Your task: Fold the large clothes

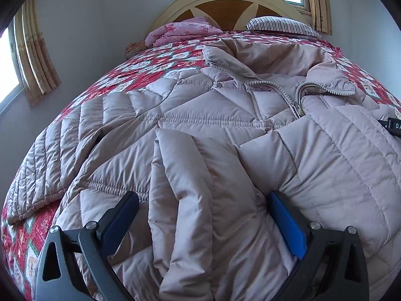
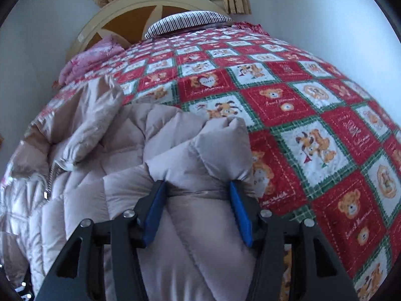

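I see the jacket (image 1: 225,115) spread across the quilt (image 2: 300,115), collar toward 12 o'clock. My left gripper (image 1: 204,208) straddles a ridge, jaws wide; my right gripper (image 2: 198,193) pinches a sleeve. Folding looks barely begun: body unfolded.

The left gripper (image 1: 204,222) has its jaws spread wide around a thick fold of the jacket (image 1: 225,130), while the right gripper (image 2: 198,208) pinches a bunched fold between its blue pads (image 2: 154,213).
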A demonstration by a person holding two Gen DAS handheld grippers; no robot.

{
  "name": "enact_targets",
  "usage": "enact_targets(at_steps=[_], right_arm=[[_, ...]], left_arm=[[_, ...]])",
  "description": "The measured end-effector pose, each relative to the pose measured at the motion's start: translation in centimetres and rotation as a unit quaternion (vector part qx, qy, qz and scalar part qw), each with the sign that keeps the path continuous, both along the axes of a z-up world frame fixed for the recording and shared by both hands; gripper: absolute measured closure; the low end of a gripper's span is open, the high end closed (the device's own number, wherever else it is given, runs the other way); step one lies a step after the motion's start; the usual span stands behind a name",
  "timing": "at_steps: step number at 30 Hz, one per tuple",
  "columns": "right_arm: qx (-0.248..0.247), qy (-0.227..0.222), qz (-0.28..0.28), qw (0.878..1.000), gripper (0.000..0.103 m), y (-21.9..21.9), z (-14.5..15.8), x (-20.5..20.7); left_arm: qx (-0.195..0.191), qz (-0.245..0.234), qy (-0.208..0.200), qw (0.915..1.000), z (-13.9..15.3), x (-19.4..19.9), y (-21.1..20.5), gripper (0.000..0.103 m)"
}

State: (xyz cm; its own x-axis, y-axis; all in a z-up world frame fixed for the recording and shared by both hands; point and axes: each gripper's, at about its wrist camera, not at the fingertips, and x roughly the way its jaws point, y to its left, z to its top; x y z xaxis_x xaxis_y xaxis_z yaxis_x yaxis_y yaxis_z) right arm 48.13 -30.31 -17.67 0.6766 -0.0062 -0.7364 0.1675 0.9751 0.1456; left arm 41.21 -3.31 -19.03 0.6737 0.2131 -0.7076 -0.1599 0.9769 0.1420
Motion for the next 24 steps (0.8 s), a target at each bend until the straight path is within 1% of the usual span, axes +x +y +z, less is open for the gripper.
enact_targets(at_steps=[4, 6, 7, 9, 12, 15, 18, 20, 24], right_arm=[[-0.045, 0.02, 0.003, 0.999, 0.046, 1.1, 0.0, 0.7], [-0.073, 0.024, 0.005, 0.997, 0.047, 1.7, 1.1, 0.3], [-0.073, 0.012, 0.002, 0.997, 0.047, 2.1, 2.0, -0.5], [-0.051, -0.021, 0.015, 0.998, 0.047, 3.4, 4.4, -2.8], [-0.033, -0.046, 0.074, 0.996, 0.047, 6.9, 6.2, -5.7], [-0.035, -0.045, 0.103, 0.993, 0.047, 9.7, 5.4, -7.0], [-0.049, -0.033, 0.116, 0.991, 0.047, 11.6, 3.1, -7.0], [-0.056, -0.019, 0.118, 0.991, 0.047, 12.1, 1.6, -6.8], [-0.057, -0.01, 0.114, 0.992, 0.046, 12.0, 0.4, -6.4]], left_arm=[[-0.002, 0.001, -0.001, 1.0, -0.1, 0.0, 0.1, 0.001], [-0.004, 0.002, -0.001, 1.0, -0.1, 0.0, 0.1, 0.001], [-0.005, 0.002, -0.001, 1.0, -0.1, 0.0, 0.1, 0.001], [-0.007, 0.002, -0.001, 1.0, -0.1, 0.0, 0.2, 0.001], [-0.009, 0.002, -0.002, 1.0, -0.1, -0.1, 0.3, 0.001], [-0.011, 0.002, -0.001, 0.9999, -0.1, -0.2, 0.3, 0.001], [-0.011, 0.002, -0.001, 0.9999, -0.1, -0.1, 0.3, 0.001], [-0.011, 0.002, -0.002, 0.9999, -0.1, -0.2, 0.3, 0.001], [-0.01, 0.002, -0.002, 0.9999, -0.1, -0.1, 0.3, 0.001]])
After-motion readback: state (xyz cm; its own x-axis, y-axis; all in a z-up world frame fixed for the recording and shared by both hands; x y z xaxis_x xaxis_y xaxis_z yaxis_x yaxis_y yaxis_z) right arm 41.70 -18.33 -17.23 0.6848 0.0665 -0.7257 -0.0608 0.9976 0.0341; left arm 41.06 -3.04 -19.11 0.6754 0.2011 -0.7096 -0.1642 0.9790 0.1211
